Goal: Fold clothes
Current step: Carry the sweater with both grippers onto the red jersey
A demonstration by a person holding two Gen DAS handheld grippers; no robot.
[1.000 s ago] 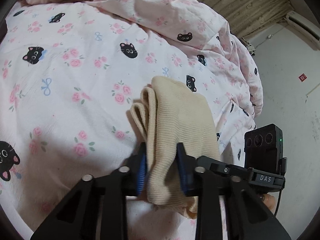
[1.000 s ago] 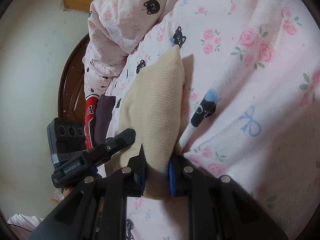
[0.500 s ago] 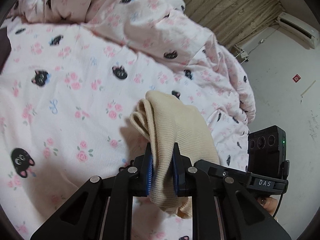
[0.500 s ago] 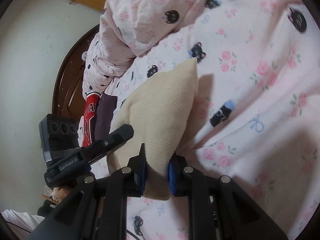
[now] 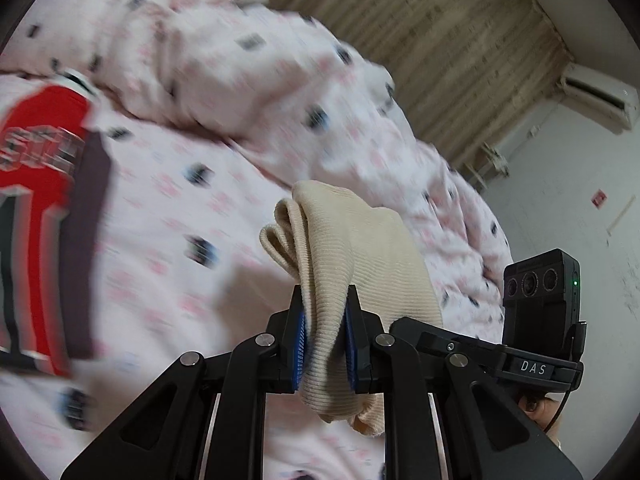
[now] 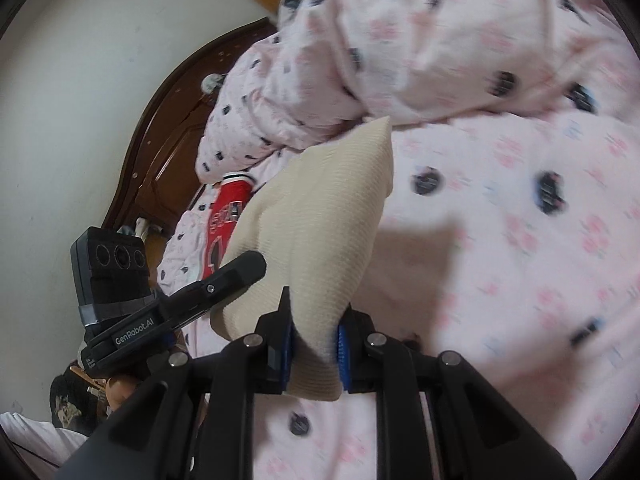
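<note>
Left wrist view: the left gripper is clenched on a beige ribbed garment, which is pinched between its blue pads. The garment is seen bunched into several layers, with 2 rounded folds showing just ahead of the jaws and to their left, and it is held up off the pink bedspread. A red jersey is seen lying flat on the bedspread, well to the left of the gripper. The right gripper's body is seen just to the right.

Right wrist view: the right gripper is closed on the near edge of the same garment, whose far corner points away from the jaws. The red jersey is seen beyond it, ahead and to the left, beside a heaped quilt.

The garment is judged to be folded already and carried by both grippers; setting it down appears to be left. Whether the jersey is folded cannot be told. No container is seen in either view.
</note>
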